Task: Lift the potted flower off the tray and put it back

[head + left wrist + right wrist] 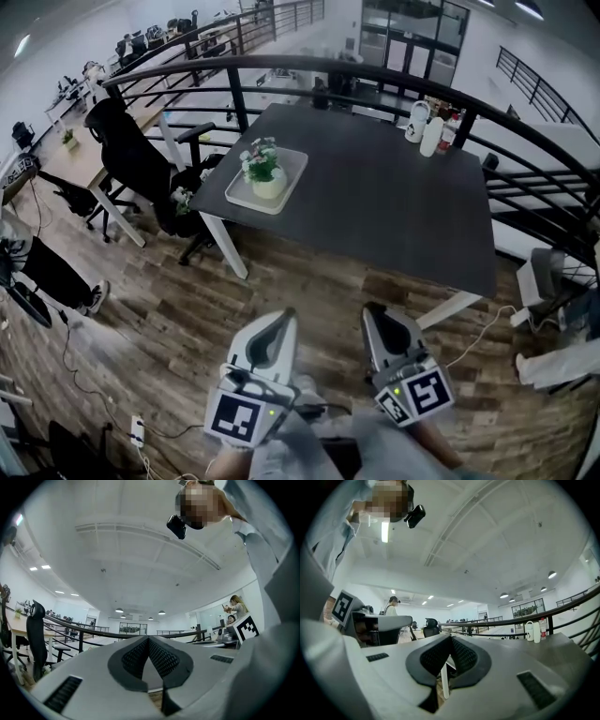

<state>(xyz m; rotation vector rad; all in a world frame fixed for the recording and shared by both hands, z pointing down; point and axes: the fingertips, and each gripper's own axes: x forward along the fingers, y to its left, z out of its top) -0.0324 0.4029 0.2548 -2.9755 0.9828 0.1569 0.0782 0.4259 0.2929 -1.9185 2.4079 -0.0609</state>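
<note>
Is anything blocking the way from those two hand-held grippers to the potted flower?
Nothing visible does. Between the left hand-held gripper, the right hand-held gripper and the flower on its tray lie only floor and bare table. The chair stands off to the left.

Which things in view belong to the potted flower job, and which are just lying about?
Job: potted flower; tray under it; left gripper and right gripper, jaws shut, empty.
Lying about: bottles at the table's far corner; office chair.
</note>
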